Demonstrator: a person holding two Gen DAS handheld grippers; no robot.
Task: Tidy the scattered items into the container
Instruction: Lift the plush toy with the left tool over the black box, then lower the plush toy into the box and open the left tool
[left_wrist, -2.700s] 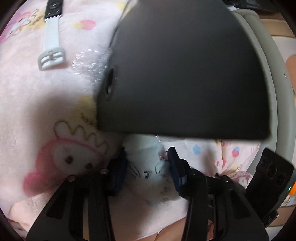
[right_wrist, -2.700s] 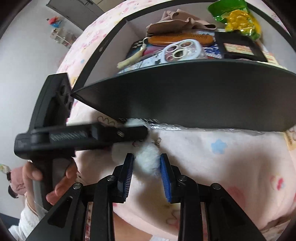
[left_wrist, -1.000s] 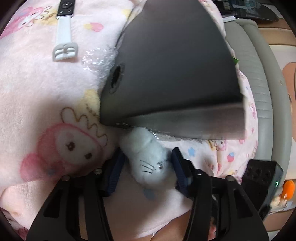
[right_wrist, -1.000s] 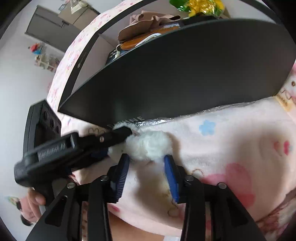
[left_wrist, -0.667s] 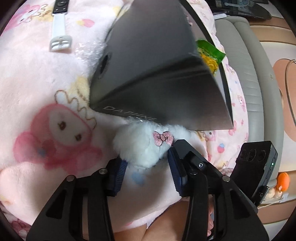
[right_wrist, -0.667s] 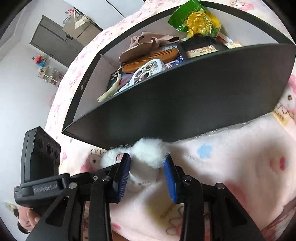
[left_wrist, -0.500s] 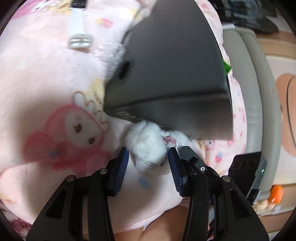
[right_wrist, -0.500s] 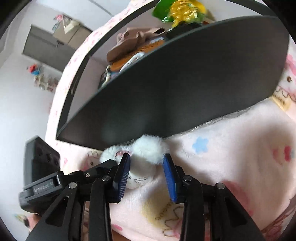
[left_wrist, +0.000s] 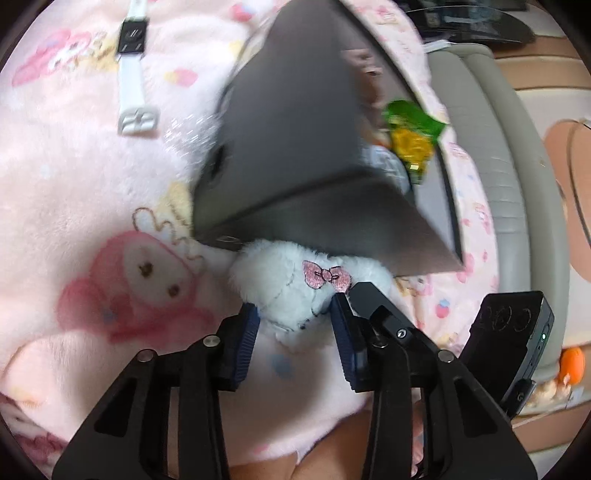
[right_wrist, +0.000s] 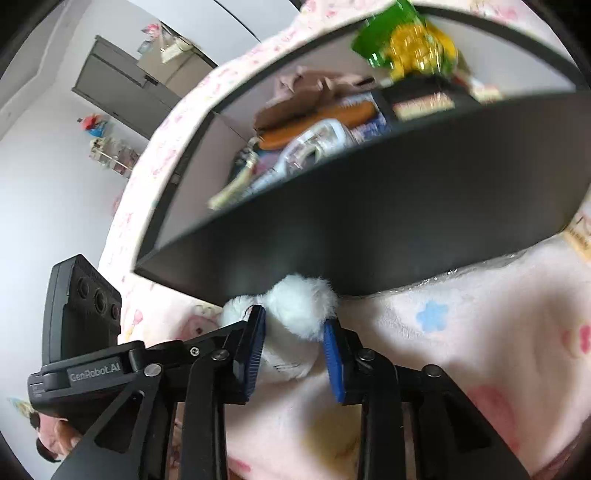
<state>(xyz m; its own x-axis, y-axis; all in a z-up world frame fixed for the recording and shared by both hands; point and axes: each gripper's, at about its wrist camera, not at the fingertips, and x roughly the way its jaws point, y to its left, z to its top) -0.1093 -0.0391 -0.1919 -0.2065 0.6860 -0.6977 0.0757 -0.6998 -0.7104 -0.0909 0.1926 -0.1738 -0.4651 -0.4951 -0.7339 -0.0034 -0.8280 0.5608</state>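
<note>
Against the black box's (left_wrist: 295, 147) near wall, both grippers, left (left_wrist: 295, 332) and right (right_wrist: 293, 350), clench the white plush toy (left_wrist: 295, 291); it needs lifting clear over the rim.

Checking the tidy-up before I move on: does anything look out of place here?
Yes. The white plush toy lies on the pink blanket against the dark box's outer wall, between both tools. A white-strapped watch also lies on the blanket, outside the box.

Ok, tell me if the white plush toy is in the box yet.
Out. The white plush toy sits against the black box outer wall, between both grippers' fingers.
</note>
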